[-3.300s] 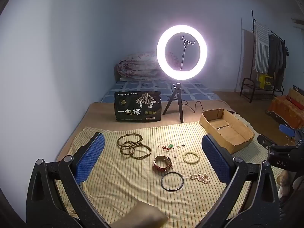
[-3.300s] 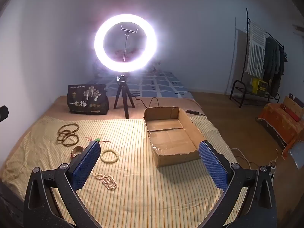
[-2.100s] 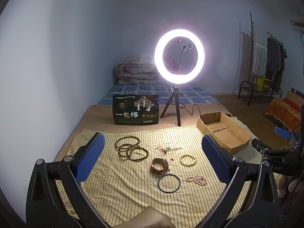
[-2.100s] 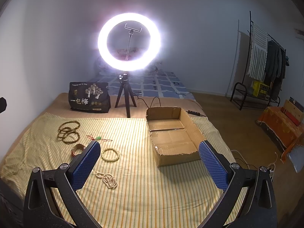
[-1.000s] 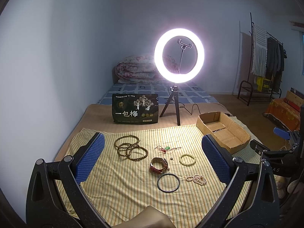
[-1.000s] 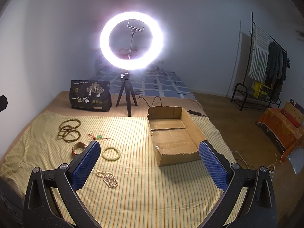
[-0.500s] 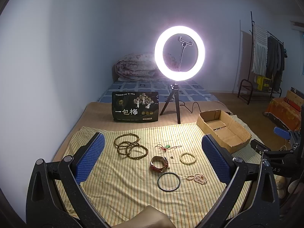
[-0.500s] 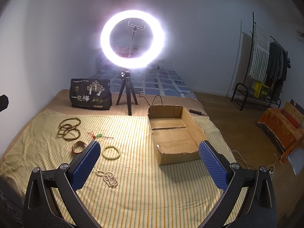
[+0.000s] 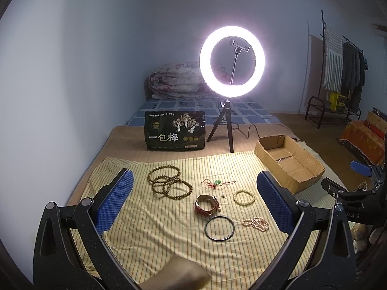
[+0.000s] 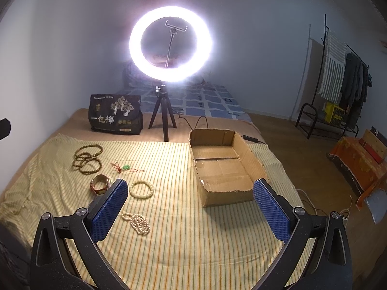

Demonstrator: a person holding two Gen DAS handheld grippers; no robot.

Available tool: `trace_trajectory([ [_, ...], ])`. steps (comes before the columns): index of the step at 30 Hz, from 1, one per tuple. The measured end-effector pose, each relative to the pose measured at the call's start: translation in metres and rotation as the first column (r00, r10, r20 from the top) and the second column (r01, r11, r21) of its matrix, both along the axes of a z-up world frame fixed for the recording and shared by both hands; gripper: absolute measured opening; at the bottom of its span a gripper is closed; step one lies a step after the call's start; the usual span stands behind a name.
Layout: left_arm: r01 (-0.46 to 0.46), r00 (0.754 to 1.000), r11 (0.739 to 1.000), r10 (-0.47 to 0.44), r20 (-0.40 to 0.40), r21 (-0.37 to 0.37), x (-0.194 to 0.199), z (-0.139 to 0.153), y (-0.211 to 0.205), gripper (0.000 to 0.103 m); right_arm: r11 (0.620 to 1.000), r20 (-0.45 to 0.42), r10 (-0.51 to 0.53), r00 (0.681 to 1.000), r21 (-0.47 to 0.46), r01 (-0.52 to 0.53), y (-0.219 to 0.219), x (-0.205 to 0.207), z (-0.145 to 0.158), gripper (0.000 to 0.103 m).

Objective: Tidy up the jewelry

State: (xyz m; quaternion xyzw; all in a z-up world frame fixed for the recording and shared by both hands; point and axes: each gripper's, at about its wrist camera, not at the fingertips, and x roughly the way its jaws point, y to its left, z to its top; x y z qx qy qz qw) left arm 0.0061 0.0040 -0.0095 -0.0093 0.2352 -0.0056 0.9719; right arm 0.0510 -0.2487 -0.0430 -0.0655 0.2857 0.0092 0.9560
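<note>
Cardboard box (image 10: 225,169) rectangular (bare) | beaded bracelets (image 9: 169,183) round | 2 grippers (image 9: 193,200) (image 10: 191,205) spread, unladen

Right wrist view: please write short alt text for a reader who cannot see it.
The open right gripper hovers over a striped cloth, empty. Bracelets, a pearl strand and a watch lie left of a cardboard box; a lit ring light stands behind.

Room dim. Sole bright source: ring light (image 9: 232,61), blown out white with halo glare, stronger in right wrist view (image 10: 170,44). Striped cloth (image 9: 154,227) lit warm at centre of frame; walls grey-blue. Fisheye bending and black vignette at corners. Blurred tan shape, bottom edge, left view.
</note>
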Motion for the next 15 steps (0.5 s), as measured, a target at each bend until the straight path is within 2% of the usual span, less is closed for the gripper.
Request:
trace_trajectory([
  [7,-0.024,0.998,0.999,0.025,-0.051,0.021,0.018,-0.017,0.008,0.103,0.998,-0.038,0.045,0.998,-0.034,-0.046,0.009,0.007,-0.015,0.103],
  [15,-0.042,0.984,0.999,0.039,-0.176,-0.012,0.048,-0.049,0.028,0.103,0.991,-0.122,0.115,0.986,-0.055,-0.123,0.022,0.021,-0.042,0.103],
])
